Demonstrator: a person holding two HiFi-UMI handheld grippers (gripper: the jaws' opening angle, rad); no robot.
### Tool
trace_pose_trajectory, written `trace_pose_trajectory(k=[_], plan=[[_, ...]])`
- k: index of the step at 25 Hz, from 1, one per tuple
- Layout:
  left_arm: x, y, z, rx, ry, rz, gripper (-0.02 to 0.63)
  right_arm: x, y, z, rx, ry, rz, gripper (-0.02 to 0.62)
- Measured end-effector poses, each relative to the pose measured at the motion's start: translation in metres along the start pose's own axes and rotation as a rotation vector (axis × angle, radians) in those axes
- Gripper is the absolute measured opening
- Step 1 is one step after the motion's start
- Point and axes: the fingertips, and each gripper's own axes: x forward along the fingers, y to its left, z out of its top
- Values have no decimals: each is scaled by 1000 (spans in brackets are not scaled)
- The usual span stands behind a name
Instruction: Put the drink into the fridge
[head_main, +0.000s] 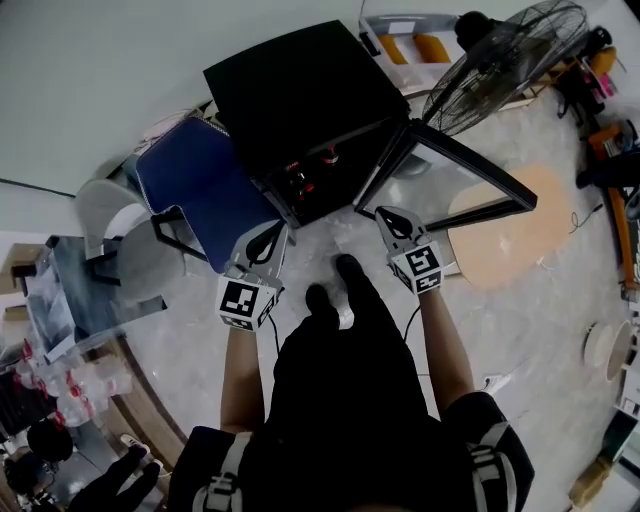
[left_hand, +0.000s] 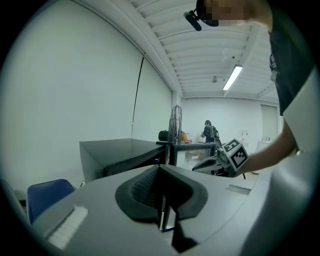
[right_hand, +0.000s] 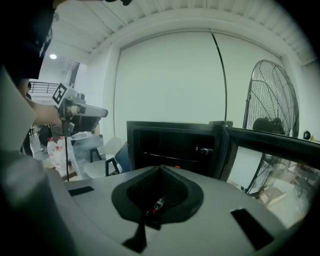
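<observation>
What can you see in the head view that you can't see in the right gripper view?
Only the head view shows the person's black shoes on the floor and the black-and-white marker cube on the right gripper. Only the right gripper view shows the white ribbed ceiling with its small round light. Both show the black box-shaped fridge with its glass door swung open, the big round wire fan and the left gripper.

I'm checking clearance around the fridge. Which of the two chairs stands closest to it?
The blue chair, right beside the black fridge in the head view. The white chair sits beyond it, farther from the fridge.
</observation>
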Motion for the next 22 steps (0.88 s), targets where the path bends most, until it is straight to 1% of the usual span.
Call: trace_pose_trajectory(k=[4,9,12,16,19,22], plan=[[-1,-2,-4,11,8,-33,0,-7,13,-4,-7,-5,-9,0],[-1,-7,-8,49,18,-61,0,-16,20,-1,-9,-29,-36,0],[-5,-9,-10,39,15,-75,0,-20,25,0,-9,-39,-47,1],[-6,-7,-6,41,4,-81,0,-26,29,-5,6,-6,-57,0],[-3,-5,-3,41,-2,-82,0,-25,26,-2,-5,-35,-68,0],[-1,-5,-1,45,-4,-82,0,-26,26,-3,0,-27,-66,0]])
